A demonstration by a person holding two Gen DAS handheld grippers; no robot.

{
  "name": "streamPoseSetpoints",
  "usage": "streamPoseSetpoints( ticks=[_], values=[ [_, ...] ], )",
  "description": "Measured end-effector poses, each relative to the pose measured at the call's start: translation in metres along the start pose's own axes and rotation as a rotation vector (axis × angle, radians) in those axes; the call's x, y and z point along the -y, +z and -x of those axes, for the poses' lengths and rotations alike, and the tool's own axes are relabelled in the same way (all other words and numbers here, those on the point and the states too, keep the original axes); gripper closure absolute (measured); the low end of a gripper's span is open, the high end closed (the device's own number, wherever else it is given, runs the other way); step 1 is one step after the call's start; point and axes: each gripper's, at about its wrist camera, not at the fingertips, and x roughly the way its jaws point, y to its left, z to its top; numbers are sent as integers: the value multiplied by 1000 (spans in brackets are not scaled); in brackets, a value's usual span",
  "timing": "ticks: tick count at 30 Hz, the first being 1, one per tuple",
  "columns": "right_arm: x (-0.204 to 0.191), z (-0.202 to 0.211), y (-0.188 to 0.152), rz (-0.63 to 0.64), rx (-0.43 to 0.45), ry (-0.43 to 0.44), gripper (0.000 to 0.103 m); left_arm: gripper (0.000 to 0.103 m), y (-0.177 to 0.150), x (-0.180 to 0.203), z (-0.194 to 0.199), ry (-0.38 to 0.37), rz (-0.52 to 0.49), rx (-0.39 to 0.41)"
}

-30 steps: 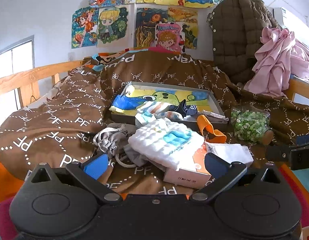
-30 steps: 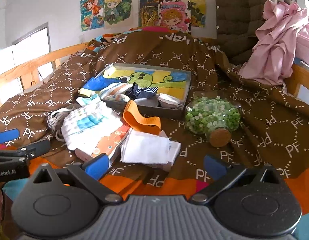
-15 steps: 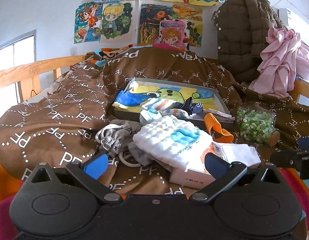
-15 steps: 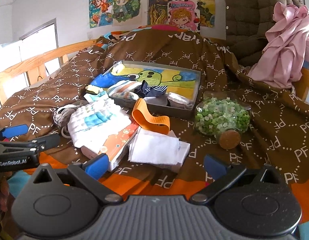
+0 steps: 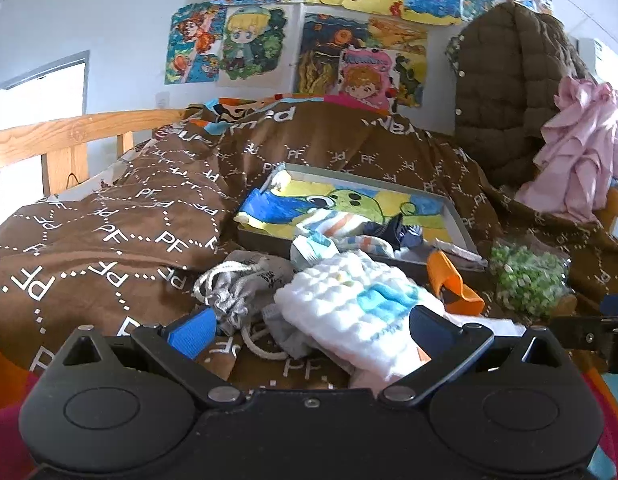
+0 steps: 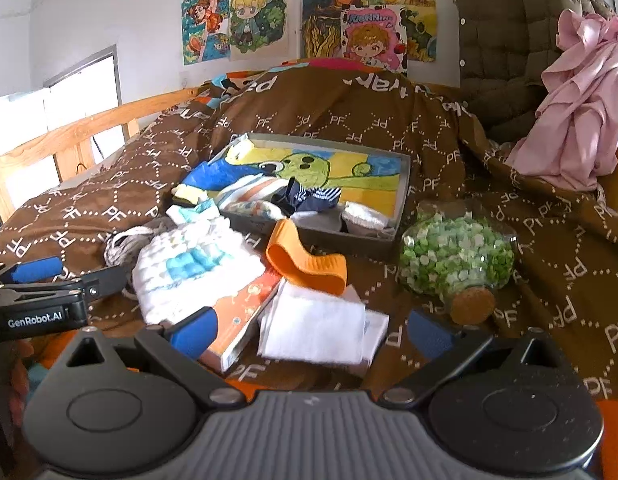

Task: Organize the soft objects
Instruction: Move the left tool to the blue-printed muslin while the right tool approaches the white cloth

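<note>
On the bed lay one grey tray (image 6: 351, 242), one white waffle towel (image 6: 197, 264), one orange band (image 6: 305, 264), one grey drawstring bag (image 5: 245, 284), one orange box (image 6: 239, 320), one stack of white cloths (image 6: 315, 330) and one corked glass bottle of green stars (image 6: 457, 256). Two garments hung behind: one brown quilted jacket (image 6: 505, 36) and one pink one (image 6: 573, 104). Two grippers showed, left (image 5: 309, 324) and right (image 6: 313, 330).

On the brown blanket (image 6: 449, 152) you can read the white letters "PF", repeated all over inside dotted diamond shapes. The side of your left claw (image 6: 33, 272), seen from the right wrist view, carries "GenRobot.AI" in white. The pink poster (image 6: 373, 34) on the wall has a title, but you cannot make it out.
</note>
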Motion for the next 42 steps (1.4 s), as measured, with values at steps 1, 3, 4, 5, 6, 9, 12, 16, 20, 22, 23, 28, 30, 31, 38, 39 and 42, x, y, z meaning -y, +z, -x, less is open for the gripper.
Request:
streamPoseSetpoints(
  ticks=[1, 3, 4, 5, 6, 9, 12, 16, 20, 22, 23, 28, 30, 31, 38, 39, 42],
  values=[
    [1, -2, 2, 2, 5, -1, 0, 1, 1, -1, -2, 3, 6, 4],
    [2, -7, 5, 4, 7, -4, 0, 1, 3, -2, -5, 7, 15, 12],
    [3, -9, 5, 0, 4, -3, 0, 1, 3, -2, -7, 9, 17, 15],
    [4, -11, 5, -5, -2, 1, 0, 1, 4, -1, -8, 10, 18, 19],
    [5, -13, 5, -10, -7, 5, 0, 1, 4, -1, -10, 11, 19, 22],
    [6, -17, 6, -1, -8, 9, 0, 1, 4, 1, -15, 6, 16, 19],
    [6, -20, 8, 16, 5, 4, 0, 1, 3, 3, -20, -5, 10, 8],
    [10, -30, 12, 64, 21, -6, 0, 1, 3, 6, -28, -16, 10, -8],
    [19, -41, 16, 111, 26, -12, 0, 1, 4, 8, -39, -29, 22, -42],
    [24, -46, 17, 119, 26, -8, 0, 1, 4, 9, -44, -32, 30, -53],
    [27, -49, 17, 117, 25, -6, 0, 1, 4, 10, -46, -34, 34, -54],
    [28, -58, 6, 123, -12, 12, 0, 1, 1, 16, -57, -28, 17, -51],
    [24, -62, 0, 153, -13, 21, 0, 1, 0, 20, -61, -29, 5, -46],
    [22, -64, -2, 163, -17, 26, 0, 1, 0, 21, -63, -30, -1, -46],
    [17, -77, -12, 168, -64, 53, 0, 1, -2, 27, -74, -48, -19, -74],
    [17, -79, -13, 165, -69, 57, 0, 1, -3, 27, -75, -45, -22, -76],
    [17, -83, -15, 155, -84, 81, 0, 2, -4, 31, -75, -44, -33, -69]
  ],
)
